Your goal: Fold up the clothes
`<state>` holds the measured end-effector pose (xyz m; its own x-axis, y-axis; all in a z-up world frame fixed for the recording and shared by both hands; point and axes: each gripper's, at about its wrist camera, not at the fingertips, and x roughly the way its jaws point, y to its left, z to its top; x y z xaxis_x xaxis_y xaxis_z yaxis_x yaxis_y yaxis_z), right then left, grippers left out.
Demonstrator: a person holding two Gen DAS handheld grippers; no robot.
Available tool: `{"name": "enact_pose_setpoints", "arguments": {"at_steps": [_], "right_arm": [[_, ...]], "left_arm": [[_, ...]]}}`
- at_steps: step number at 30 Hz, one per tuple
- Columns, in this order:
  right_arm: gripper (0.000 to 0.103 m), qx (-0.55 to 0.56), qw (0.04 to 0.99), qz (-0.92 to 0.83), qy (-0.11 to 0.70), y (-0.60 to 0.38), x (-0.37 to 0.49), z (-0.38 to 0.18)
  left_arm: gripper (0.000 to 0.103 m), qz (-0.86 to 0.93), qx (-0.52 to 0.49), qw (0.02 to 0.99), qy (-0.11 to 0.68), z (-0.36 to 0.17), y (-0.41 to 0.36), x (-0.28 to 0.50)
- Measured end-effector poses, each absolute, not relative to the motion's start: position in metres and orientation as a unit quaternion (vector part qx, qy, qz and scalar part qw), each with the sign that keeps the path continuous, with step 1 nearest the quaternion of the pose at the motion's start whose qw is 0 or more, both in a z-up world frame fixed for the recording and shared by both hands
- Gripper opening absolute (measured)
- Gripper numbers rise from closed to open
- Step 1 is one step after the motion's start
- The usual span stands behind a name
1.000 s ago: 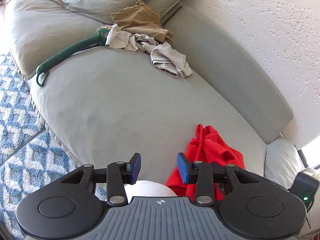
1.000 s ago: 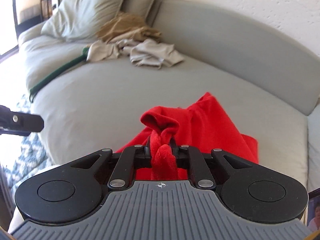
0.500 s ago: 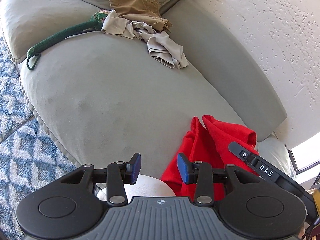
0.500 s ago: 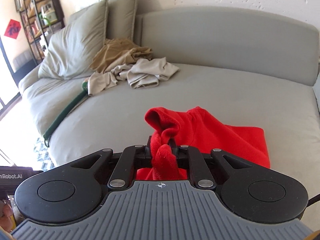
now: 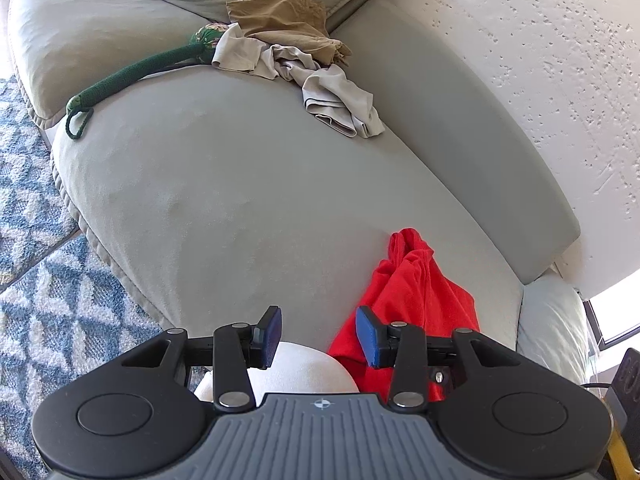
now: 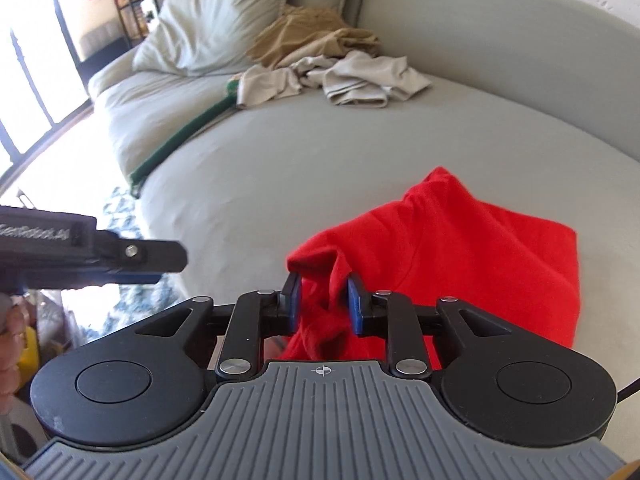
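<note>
Gaping jaws, right gripper (image 6: pixel 322 300): the two blue pads stand apart with a fold of the one red garment (image 6: pixel 460 248) between them; no clear pinch on the cloth.
Left gripper (image 5: pixel 318 334): jaws wide apart, nothing between them, held above the near edge of the sofa seat.
Red garment (image 5: pixel 416 296): one piece, crumpled on the near right part of the seat, its near end hanging toward the right gripper.
Sofa (image 5: pixel 224 184): one grey seat cushion, one back cushion behind it along the wall.
Loose clothes: two pieces at the far end, well apart from the red one — a pale grey garment (image 5: pixel 340 100) in front, a tan garment (image 5: pixel 288 24) behind, touching it.
Green rope (image 5: pixel 132 74): one, running left from under the pale garment.
Pillows: two, leaning at the far end (image 6: pixel 224 20).
Rug (image 5: pixel 36 280): one, blue patterned, left of the sofa.
</note>
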<state>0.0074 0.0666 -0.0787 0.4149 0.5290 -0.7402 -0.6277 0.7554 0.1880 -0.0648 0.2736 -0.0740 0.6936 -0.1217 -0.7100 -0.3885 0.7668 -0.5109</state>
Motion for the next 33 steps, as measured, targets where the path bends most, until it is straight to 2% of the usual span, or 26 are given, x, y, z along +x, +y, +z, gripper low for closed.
{"name": "enact_pose_setpoints", "arguments": {"at_steps": [1, 7, 8, 10, 11, 12, 14, 17, 22, 27, 29, 30, 32, 33], "right_arm": [[0.038, -0.05, 0.827, 0.362, 0.427, 0.062, 0.004, -0.076], [0.046, 0.035, 0.806, 0.37, 0.46, 0.002, -0.01, -0.054], [0.046, 0.045, 0.812, 0.356, 0.461, -0.011, -0.011, -0.052], [0.046, 0.066, 0.823, 0.318, 0.465, -0.038, -0.011, -0.054], [0.044, 0.077, 0.828, 0.302, 0.467, -0.049, -0.011, -0.058], [0.041, 0.089, 0.831, 0.287, 0.468, -0.058, -0.011, -0.062], [0.016, 0.113, 0.831, 0.27, 0.473, -0.068, -0.007, -0.073], [0.015, 0.148, 0.83, 0.245, 0.479, -0.082, 0.0, -0.089], [0.016, 0.112, 0.82, 0.246, 0.505, -0.078, 0.014, -0.116], [0.018, 0.137, 0.811, 0.222, 0.524, -0.103, 0.017, -0.123], [0.034, 0.149, 0.822, 0.224, 0.502, -0.113, 0.021, -0.114], [0.036, 0.152, 0.83, 0.225, 0.487, -0.117, 0.024, -0.109], [0.035, 0.15, 0.845, 0.226, 0.461, -0.12, 0.035, -0.101], [0.029, 0.146, 0.852, 0.227, 0.45, -0.119, 0.042, -0.099]], "left_arm": [[0.039, 0.079, -0.332, 0.858, 0.384, -0.073, 0.273, -0.066], [0.039, 0.064, -0.318, 0.859, 0.396, -0.072, 0.259, -0.06], [0.036, 0.048, -0.31, 0.862, 0.399, -0.071, 0.253, -0.057], [0.024, 0.008, -0.29, 0.867, 0.405, -0.069, 0.236, -0.049], [0.012, -0.009, -0.28, 0.871, 0.404, -0.07, 0.226, -0.042], [0.008, -0.023, -0.269, 0.874, 0.404, -0.07, 0.216, -0.036], [0.003, -0.008, -0.244, 0.871, 0.425, -0.081, 0.208, -0.024], [0.002, 0.015, -0.207, 0.866, 0.456, -0.097, 0.196, -0.006], [0.003, 0.072, -0.161, 0.848, 0.499, -0.12, 0.187, 0.011], [0.003, 0.103, -0.164, 0.861, 0.471, -0.096, 0.206, -0.01], [0.003, 0.095, -0.174, 0.869, 0.454, -0.083, 0.21, -0.016], [0.003, 0.08, -0.166, 0.878, 0.442, -0.078, 0.202, -0.011], [0.003, 0.042, -0.153, 0.889, 0.429, -0.073, 0.184, 0.003], [0.003, 0.018, -0.148, 0.891, 0.43, -0.074, 0.172, 0.016]]}}
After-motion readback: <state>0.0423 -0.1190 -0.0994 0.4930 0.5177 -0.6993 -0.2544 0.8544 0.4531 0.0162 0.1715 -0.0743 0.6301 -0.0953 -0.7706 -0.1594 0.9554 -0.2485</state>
